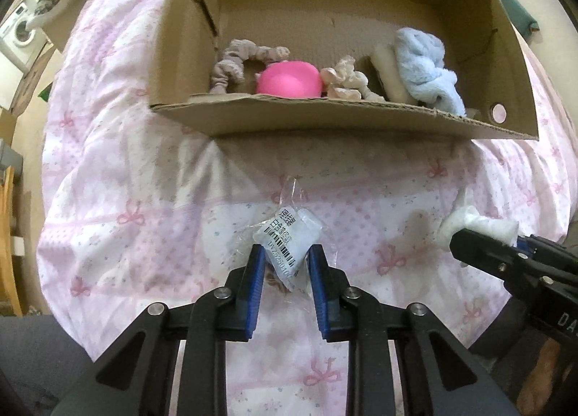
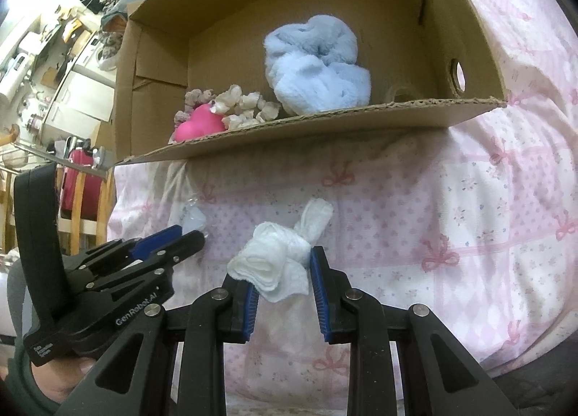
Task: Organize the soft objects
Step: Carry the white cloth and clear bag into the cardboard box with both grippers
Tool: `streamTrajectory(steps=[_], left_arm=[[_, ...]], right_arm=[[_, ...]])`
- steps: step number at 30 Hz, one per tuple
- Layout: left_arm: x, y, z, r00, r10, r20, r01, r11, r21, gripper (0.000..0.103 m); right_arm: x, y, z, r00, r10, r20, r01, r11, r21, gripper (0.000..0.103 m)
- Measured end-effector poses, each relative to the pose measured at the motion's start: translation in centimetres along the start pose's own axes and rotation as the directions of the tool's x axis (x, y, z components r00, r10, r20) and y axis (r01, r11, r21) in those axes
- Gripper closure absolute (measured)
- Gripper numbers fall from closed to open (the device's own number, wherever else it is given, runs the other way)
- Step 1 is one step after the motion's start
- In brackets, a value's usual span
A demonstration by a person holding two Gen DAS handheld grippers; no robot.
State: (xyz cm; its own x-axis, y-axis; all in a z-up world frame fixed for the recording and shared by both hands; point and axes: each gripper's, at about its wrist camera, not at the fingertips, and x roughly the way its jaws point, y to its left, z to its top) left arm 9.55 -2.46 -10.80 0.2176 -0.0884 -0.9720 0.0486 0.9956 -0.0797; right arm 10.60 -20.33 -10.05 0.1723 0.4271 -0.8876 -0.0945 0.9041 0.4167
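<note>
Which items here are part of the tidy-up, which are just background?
Job:
left gripper shut on plastic packet
right gripper shut on white cloth
cardboard box
blue fluffy cloth
pink ball

Background:
bedspread
washing machine

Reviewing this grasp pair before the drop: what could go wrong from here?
1. Left gripper pinches only the lower end of the slick plastic packet; it may slip out.
2. Right gripper holds a loose white cloth; trailing folds could snag the box front edge.
</note>
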Motion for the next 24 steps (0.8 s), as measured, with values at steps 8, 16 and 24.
streamTrajectory(steps=[8,16,24], left_arm=[[-4.2,1.4,-1.9,0.998,0.005,0.068,-0.003,1.000,-0.030,0.081],[-8.8,1.6,-1.4,0.984,0.016,0.177,-0.009,0.999,-0.041,0.081],[-11.5,1.1,2.3,0.964,0.030,0.263,-0.026,0.999,-0.018,0.081]], right_arm=[[-1.8,0.4,-0.6,0.999,0.016,0.030,-0.015,1.000,-0.022,0.074],[-5.0,1.0,-0.7,0.996,0.036,0.083,-0.031,0.997,-0.068,0.074],[-8.6,0.4,1.4,0.980,0.044,0.195,-0.028,0.996,-0.082,0.074]])
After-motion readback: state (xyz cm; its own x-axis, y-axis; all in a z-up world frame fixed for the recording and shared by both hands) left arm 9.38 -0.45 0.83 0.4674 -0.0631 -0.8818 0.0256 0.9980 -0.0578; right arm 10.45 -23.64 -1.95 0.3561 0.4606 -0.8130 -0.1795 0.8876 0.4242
